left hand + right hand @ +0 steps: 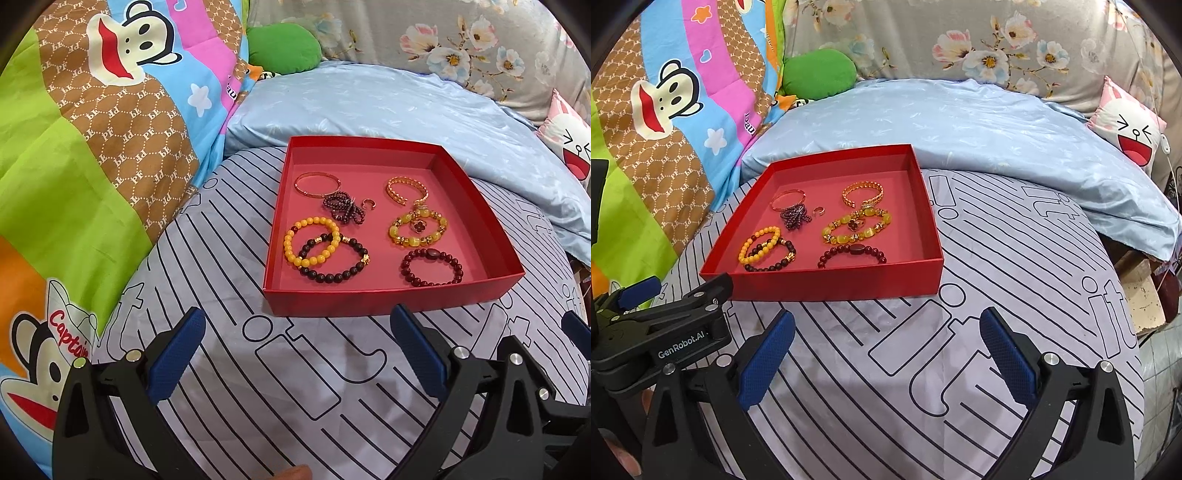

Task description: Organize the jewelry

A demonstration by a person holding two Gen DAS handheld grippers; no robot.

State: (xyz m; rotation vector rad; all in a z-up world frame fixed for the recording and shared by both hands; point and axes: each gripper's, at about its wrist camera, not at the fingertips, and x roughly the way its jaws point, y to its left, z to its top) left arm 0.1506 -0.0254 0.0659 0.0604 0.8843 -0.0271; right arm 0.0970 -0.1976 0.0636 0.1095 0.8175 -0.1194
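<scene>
Blue-padded left gripper [297, 352] stands wide, nothing between its pads, hovering over the striped sheet [258, 387] just short of the red tray [369, 302]. Right gripper [886, 354] likewise wide and empty, same side of the tray, tray up-left of it. Inside the tray: yellow bead bracelet [311, 242] overlapping a dark bead bracelet [334, 260], dark red bracelet [432, 267] at the near edge, amber bracelet [417, 229] mid-tray, two gold bangles [317, 184] farther back. Blue pillow [369, 103] touches the tray's far rim.
</scene>
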